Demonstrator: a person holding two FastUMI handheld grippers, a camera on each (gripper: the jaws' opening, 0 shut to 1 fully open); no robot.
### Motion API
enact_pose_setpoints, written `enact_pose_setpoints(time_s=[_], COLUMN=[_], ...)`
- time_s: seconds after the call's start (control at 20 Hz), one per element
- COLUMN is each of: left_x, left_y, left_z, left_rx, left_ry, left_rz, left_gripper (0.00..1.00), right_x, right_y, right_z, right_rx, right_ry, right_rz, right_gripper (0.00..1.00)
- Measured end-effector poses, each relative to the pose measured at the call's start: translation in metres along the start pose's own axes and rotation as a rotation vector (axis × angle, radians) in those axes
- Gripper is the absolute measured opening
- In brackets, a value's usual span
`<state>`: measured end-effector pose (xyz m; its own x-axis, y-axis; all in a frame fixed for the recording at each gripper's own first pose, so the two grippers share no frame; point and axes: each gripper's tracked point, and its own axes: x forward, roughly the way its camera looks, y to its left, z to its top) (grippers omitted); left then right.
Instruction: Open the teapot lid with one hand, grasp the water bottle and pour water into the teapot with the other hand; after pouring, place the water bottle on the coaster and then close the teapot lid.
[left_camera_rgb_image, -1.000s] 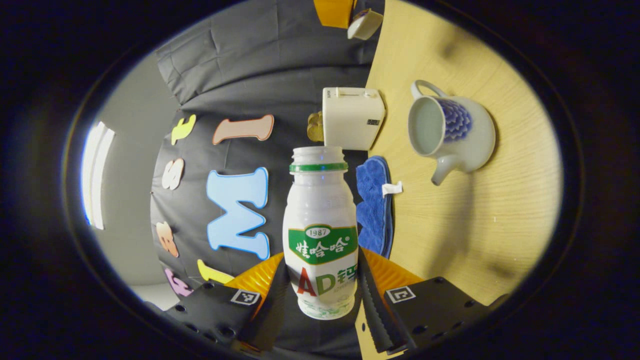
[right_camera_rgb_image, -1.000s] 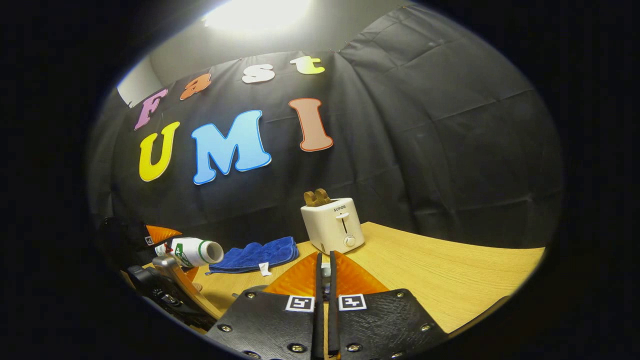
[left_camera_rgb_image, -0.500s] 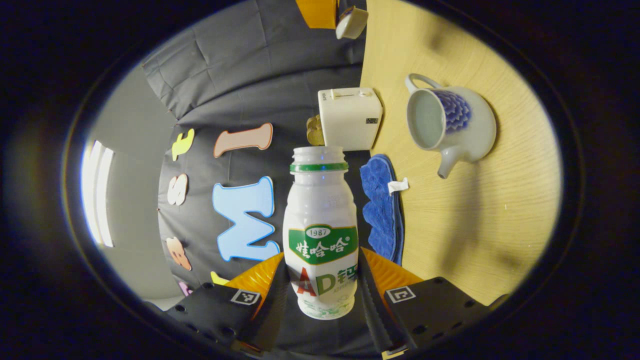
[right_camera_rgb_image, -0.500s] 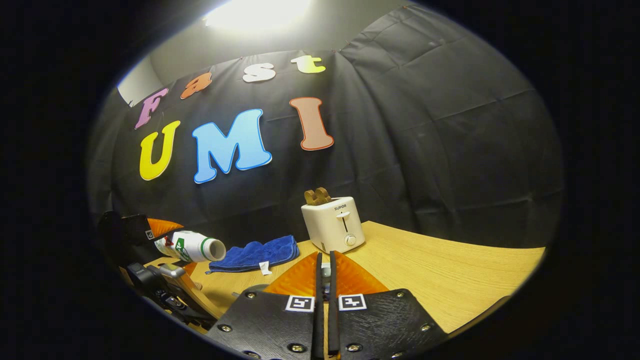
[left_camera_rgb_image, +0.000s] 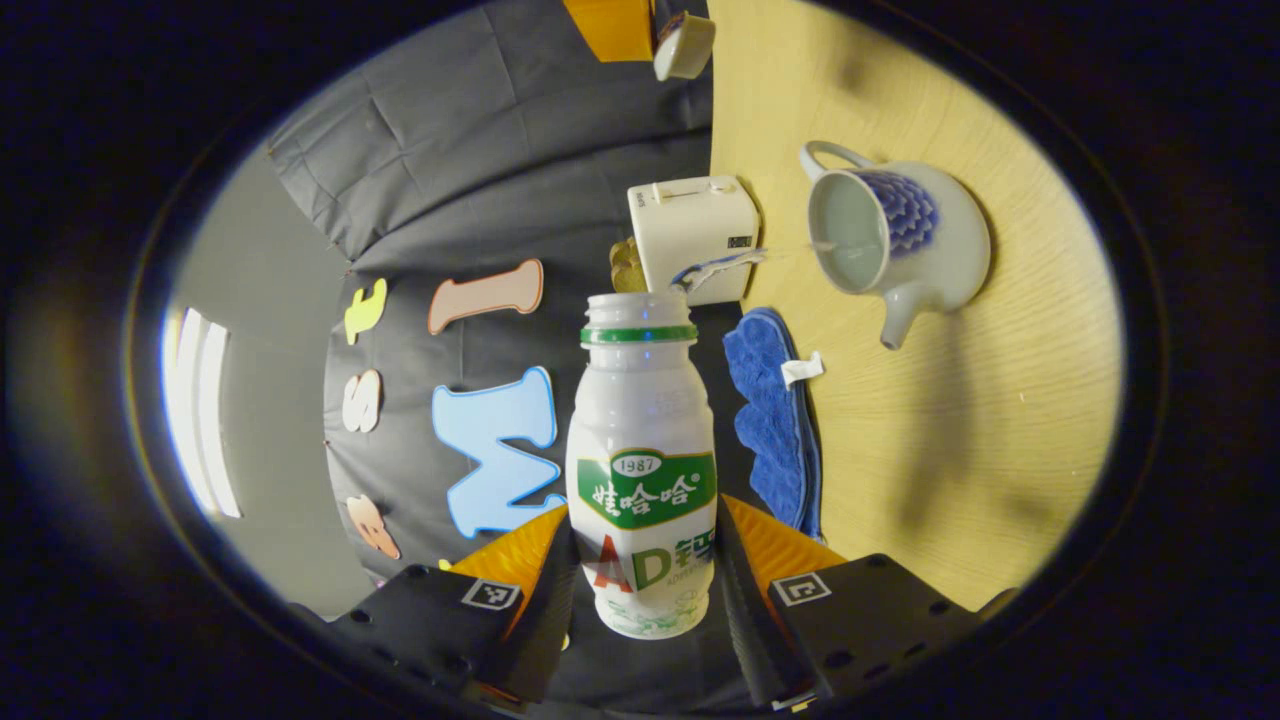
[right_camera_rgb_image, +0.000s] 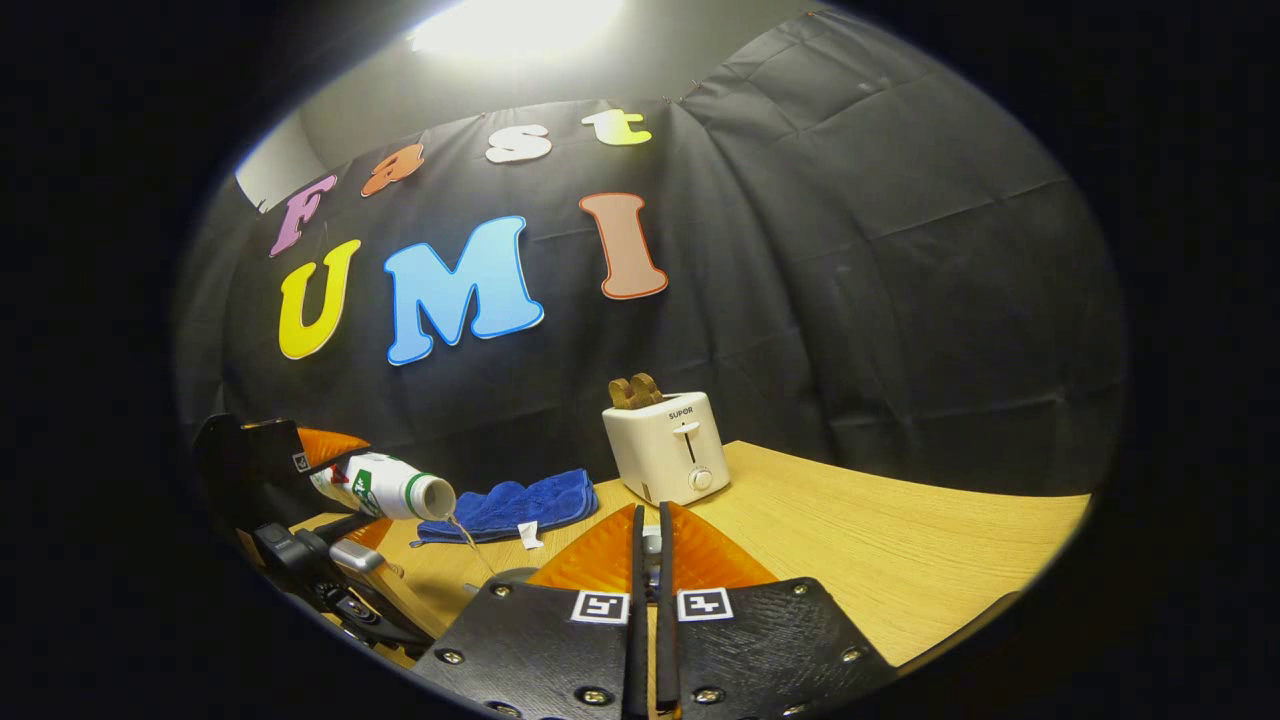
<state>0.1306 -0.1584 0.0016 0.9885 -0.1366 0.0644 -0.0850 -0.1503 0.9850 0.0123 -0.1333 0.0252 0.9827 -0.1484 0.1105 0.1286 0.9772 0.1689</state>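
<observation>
Left gripper (left_camera_rgb_image: 640, 590) clamped on the water bottle (left_camera_rgb_image: 640, 470), both fingers pressing its lower sides — bottle uncapped, tipped sideways. Thin stream of water (left_camera_rgb_image: 715, 270) running from the mouth toward the open teapot (left_camera_rgb_image: 900, 235) on the wooden table (left_camera_rgb_image: 950, 440). Teapot lid (left_camera_rgb_image: 685, 45) held well apart. Toaster (left_camera_rgb_image: 690, 235) and blue cloth (left_camera_rgb_image: 770, 420) between bottle and teapot.

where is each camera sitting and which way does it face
Left gripper view: rides on the left claw, rolled sideways, looking along the bottle it clamps; water streams from the mouth toward the open teapot on the table. Its own two fingers show.
Right gripper view: rides on the right claw, level above the table, facing the toaster and booth wall; its near-closed fingers pinch something small; the left claw shows at far left.
Shared: bottle, toaster, blue cloth, table.
</observation>
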Motion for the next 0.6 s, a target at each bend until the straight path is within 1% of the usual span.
enact_pose_setpoints(time_s=[0.05,0.1,0.25,0.3,0.35,0.45,0.5,0.6], left_x=[0.0025,0.0031,0.0006,0.0018,0.0006,-0.0001,0.0011,0.0024], left_y=[0.0003,0.001,0.0017,0.0024,0.0031,0.0032,0.0034,0.0042], left_z=[-0.0011,0.0002,0.0016,0.0025,0.0032,0.0028,0.0025,0.0007], left_rx=[-0.001,0.0,0.009,0.015,0.022,0.033,0.037,0.043], left_ry=[-0.002,-0.003,-0.008,-0.01,-0.012,-0.014,-0.015,-0.014], left_rz=[-0.001,-0.001,0.001,0.003,0.006,0.006,0.006,0.006], left_gripper=[0.76,0.81,0.81,0.76,0.81,0.81,0.76,0.76], right_x=[0.0003,-0.0007,-0.0008,-0.0008,-0.0009,-0.0007,-0.0008,-0.0013], right_y=[0.0,-0.0001,0.0,-0.0001,-0.0001,-0.0002,-0.0001,0.0], right_z=[0.0002,0.0009,0.0011,0.0007,0.0016,0.0011,0.0009,0.0008], right_rx=[0.0,0.0,0.001,0.001,0.001,0.003,0.004,0.005], right_ry=[0.0,0.0,0.001,0.001,0.0,0.001,0.002,0.002], right_rz=[0.001,0.001,0.001,0.001,0.0,0.001,0.001,0.002], right_gripper=[0.04,0.03,0.03,0.03,0.03,0.04,0.03,0.03])
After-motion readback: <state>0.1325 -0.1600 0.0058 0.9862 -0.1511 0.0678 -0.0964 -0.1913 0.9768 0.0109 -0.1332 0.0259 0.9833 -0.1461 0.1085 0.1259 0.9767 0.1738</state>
